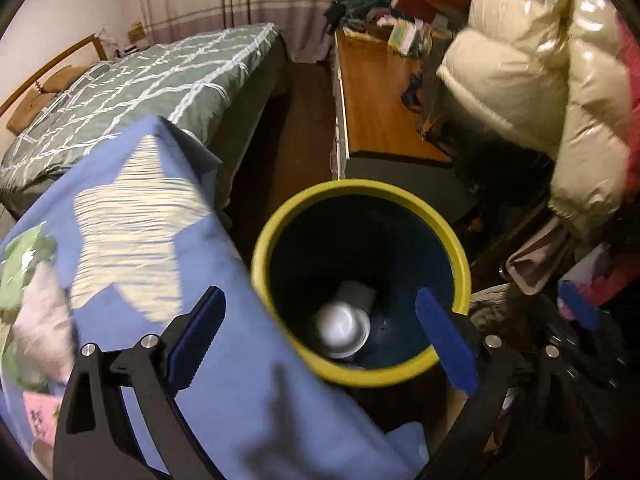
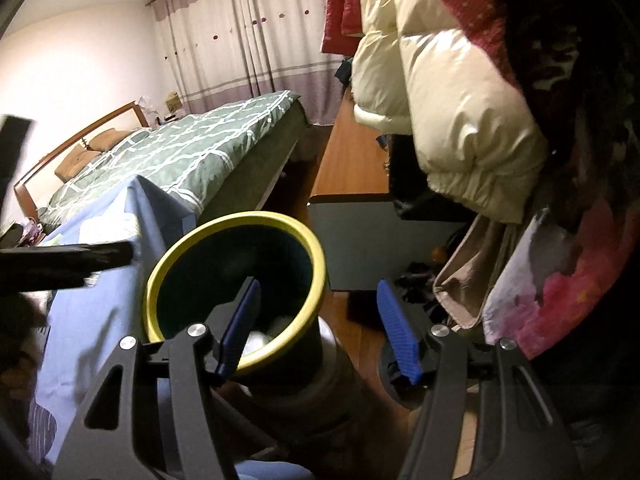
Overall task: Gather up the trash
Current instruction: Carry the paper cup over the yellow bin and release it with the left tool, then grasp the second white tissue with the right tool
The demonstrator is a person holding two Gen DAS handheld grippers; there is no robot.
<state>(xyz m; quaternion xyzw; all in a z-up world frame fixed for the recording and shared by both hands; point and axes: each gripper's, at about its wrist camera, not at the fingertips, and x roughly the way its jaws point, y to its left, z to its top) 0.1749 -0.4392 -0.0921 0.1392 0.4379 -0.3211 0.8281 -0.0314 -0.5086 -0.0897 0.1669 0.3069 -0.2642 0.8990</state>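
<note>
Trash (image 1: 343, 330) in bin (image 1: 280, 216), left view only | left gripper (image 1: 324, 332) apart, empty | right gripper (image 2: 320, 328) apart, empty

This is a bedroom in a home. A bed with a green checked cover (image 2: 192, 148) and a wooden headboard (image 2: 80, 136) stands before long pale curtains (image 2: 248, 48). Puffy cream jackets (image 2: 452, 92) hang beside a low wooden cabinet (image 1: 380, 104) on the dark wooden floor (image 1: 296, 128).
</note>
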